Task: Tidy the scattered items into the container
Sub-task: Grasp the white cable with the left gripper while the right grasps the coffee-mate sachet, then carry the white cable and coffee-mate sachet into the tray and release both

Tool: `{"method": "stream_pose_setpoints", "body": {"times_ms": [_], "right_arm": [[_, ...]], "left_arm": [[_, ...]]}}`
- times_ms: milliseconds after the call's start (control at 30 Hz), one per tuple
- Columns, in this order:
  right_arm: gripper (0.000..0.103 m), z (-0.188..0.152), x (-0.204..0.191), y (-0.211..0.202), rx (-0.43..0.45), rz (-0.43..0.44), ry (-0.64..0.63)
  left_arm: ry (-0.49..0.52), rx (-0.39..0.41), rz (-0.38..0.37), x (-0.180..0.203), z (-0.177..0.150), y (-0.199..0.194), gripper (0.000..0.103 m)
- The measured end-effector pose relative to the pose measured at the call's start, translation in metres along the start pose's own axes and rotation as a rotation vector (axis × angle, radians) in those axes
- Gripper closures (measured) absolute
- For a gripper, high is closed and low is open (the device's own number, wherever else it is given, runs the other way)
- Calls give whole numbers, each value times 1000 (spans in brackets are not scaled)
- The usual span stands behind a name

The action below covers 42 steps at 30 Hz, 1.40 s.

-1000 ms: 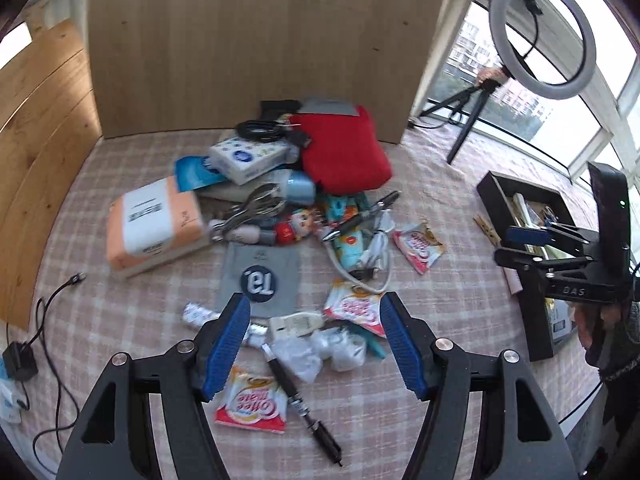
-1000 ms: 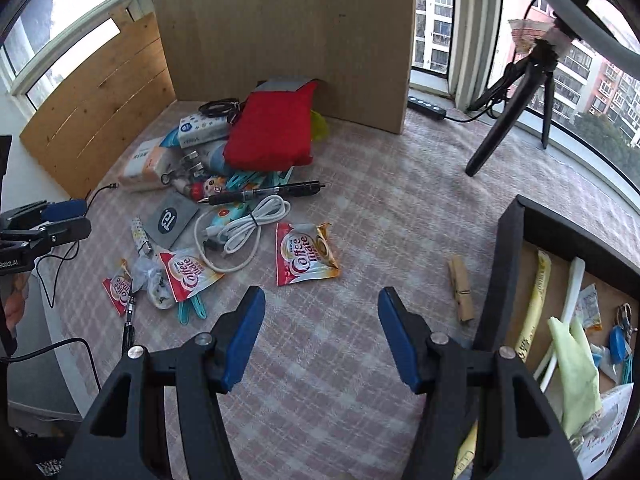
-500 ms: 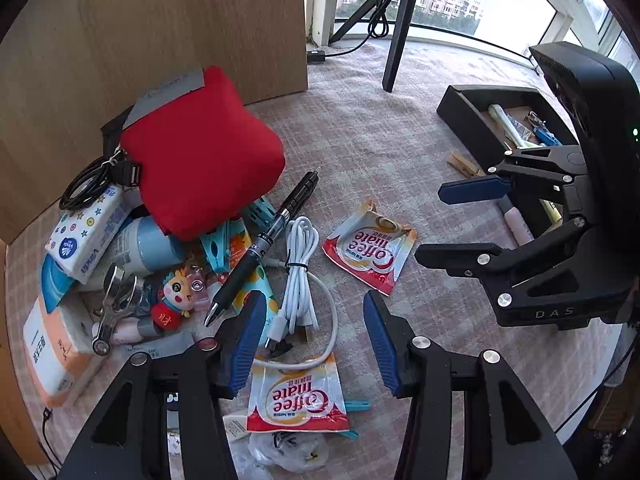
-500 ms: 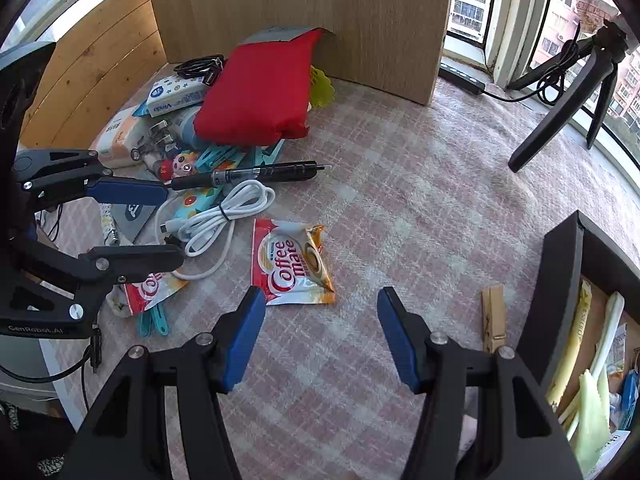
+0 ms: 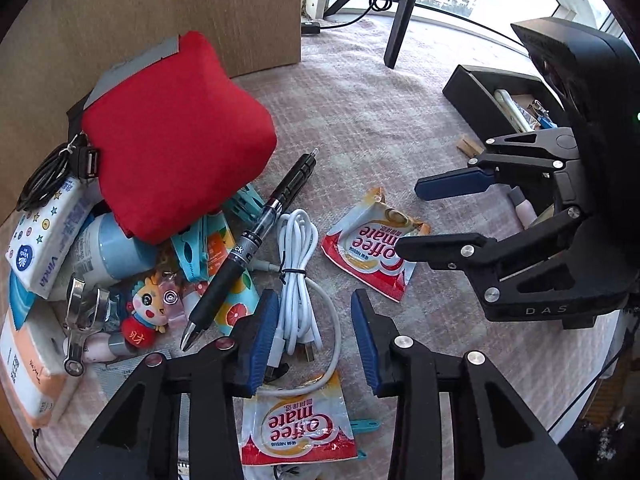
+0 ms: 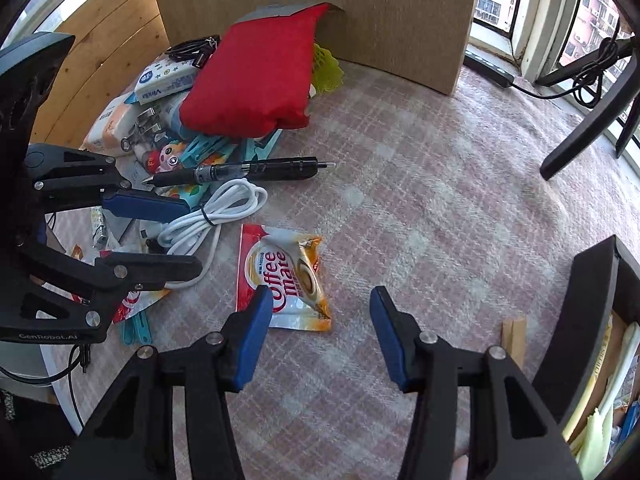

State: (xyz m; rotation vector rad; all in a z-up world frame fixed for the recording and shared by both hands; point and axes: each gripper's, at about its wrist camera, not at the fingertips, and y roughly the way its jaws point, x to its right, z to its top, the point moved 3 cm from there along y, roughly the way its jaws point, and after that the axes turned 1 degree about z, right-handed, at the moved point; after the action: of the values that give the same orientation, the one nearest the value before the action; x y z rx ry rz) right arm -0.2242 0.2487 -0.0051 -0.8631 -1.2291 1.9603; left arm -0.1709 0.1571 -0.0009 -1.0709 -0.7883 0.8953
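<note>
My left gripper (image 5: 314,334) is open, its jaws either side of a coiled white cable (image 5: 298,280), close above the cloth. It also shows in the right wrist view (image 6: 176,236). My right gripper (image 6: 318,330) is open and empty, just above and right of a Coffee mate sachet (image 6: 286,276), which shows in the left wrist view too (image 5: 370,240). A black pen (image 5: 248,248) lies left of the cable. The black container (image 5: 492,92) stands at the right, with several items inside.
A red pouch (image 5: 176,132), tissue packs (image 5: 44,236), a blue bottle, clips and a toy figure (image 5: 146,316) are piled at the left. A second sachet (image 5: 296,428) lies under my left gripper. A wooden clothespin (image 6: 514,340) lies by the container. A tripod leg (image 5: 402,12) stands behind.
My left gripper has swung right from the near pile and come down over the white cable. My right gripper has moved left, toward the Coffee mate sachet. Both stay open.
</note>
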Motion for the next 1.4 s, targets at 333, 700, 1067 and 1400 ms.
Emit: {"method": "stream_pose_setpoints", "body": {"times_ms": [333, 700, 1067, 1400], "right_arm": [[91, 8, -13, 5, -4, -40, -56], [95, -16, -12, -41, 100, -16, 46], [95, -66, 11, -125, 244, -35, 187], [95, -155, 121, -221, 333, -222, 450]], "left_arm": [[-32, -11, -16, -5, 3, 9, 85], [-57, 77, -48, 8, -11, -30, 85], [-28, 185, -91, 56, 3, -80, 86], [137, 192, -254, 186, 35, -74, 85]]}}
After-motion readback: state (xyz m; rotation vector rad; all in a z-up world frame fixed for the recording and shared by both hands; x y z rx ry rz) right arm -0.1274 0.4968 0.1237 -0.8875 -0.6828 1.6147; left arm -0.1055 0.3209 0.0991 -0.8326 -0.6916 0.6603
